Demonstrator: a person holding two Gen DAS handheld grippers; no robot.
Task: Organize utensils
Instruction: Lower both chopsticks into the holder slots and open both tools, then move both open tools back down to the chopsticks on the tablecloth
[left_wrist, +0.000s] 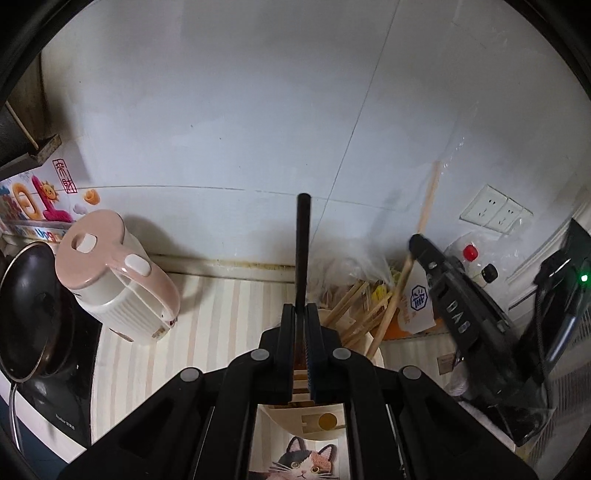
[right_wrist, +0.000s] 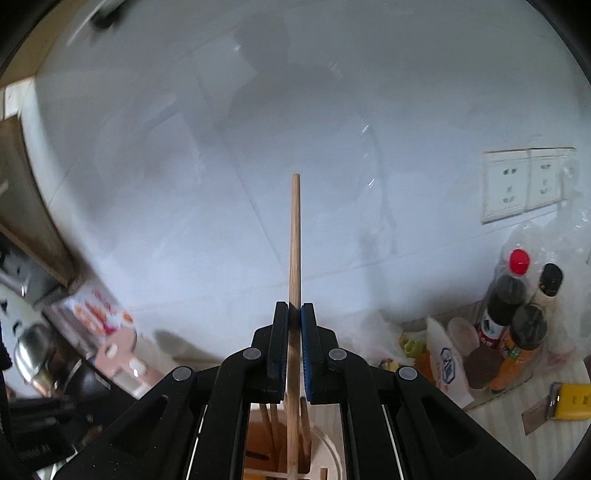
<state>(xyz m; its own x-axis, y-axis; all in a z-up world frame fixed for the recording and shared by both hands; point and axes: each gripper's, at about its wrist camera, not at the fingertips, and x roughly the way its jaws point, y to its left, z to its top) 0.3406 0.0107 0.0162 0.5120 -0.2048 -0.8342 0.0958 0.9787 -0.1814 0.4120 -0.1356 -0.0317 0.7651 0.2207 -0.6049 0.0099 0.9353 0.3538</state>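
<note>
- Standing at a kitchen tabletop (left_wrist: 221, 314) covered in pale striped liner, white tiled wall behind.
- Left hand-held gripper (left_wrist: 300, 314): jaws pressed together on a black chopstick (left_wrist: 303, 243), which sticks up past the fingertips toward the wall, nearly upright in the left wrist view.
- Right hand-held gripper (right_wrist: 294, 314): jaws clamped on a light wooden chopstick (right_wrist: 295, 236); the stick runs between the blue pads and on down below them.
- In the left wrist view the right hand-held gripper shows at the right side, its wooden chopstick slanting up against the wall.
- Cream utensil holder (right_wrist: 328, 450) sits directly beneath the right jaws; several wooden sticks stand in it. The lower end of the held wooden chopstick reaches down to the holder; whether it touches the bottom cannot be told.
- Same holder shows under the left jaws as well, with wooden chopsticks (left_wrist: 354, 310) fanning out at its right.
- Pink and white electric kettle (left_wrist: 118, 280) on the tabletop to the left, well apart from the holder.
- Dark pan with a glass lid (left_wrist: 26, 306) on a black cooker at far left.
- Sauce bottles (right_wrist: 513, 306), one red-capped and one black-capped, grouped at the right by the wall, below a double wall socket (right_wrist: 528, 181).
- Clear plastic bag (left_wrist: 343, 266) against the wall behind the holder.
- Yellow object (right_wrist: 572, 400) lies on the tabletop at far right.
- Cat picture (left_wrist: 303, 461) at the bottom of the left wrist view, below the holder.
</note>
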